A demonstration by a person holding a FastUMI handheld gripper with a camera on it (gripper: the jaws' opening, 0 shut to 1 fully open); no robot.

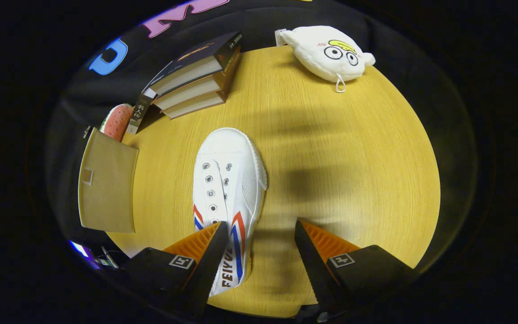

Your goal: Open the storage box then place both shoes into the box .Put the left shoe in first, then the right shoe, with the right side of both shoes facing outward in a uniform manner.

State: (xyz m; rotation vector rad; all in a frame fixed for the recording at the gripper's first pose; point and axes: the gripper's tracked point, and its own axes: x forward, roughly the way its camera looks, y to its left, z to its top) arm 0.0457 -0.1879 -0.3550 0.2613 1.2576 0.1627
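A white canvas shoe [229, 189] with red and blue stripes lies on the round wooden table [344, 148], toe pointing away from me. My gripper [261, 225] hovers above it, open. The left finger [205, 245] overlaps the shoe's heel part, and the right finger [319, 240] is over bare table to the shoe's right. Neither finger presses on the shoe. A tan storage box [106, 182] stands at the table's left edge, beyond the left finger, its flat side toward me; whether it is open I cannot tell.
A stack of three books [196, 76] lies at the far left of the table. A red dotted item [117, 120] sits between books and box. A white plush toy [328, 54] rests at the far edge.
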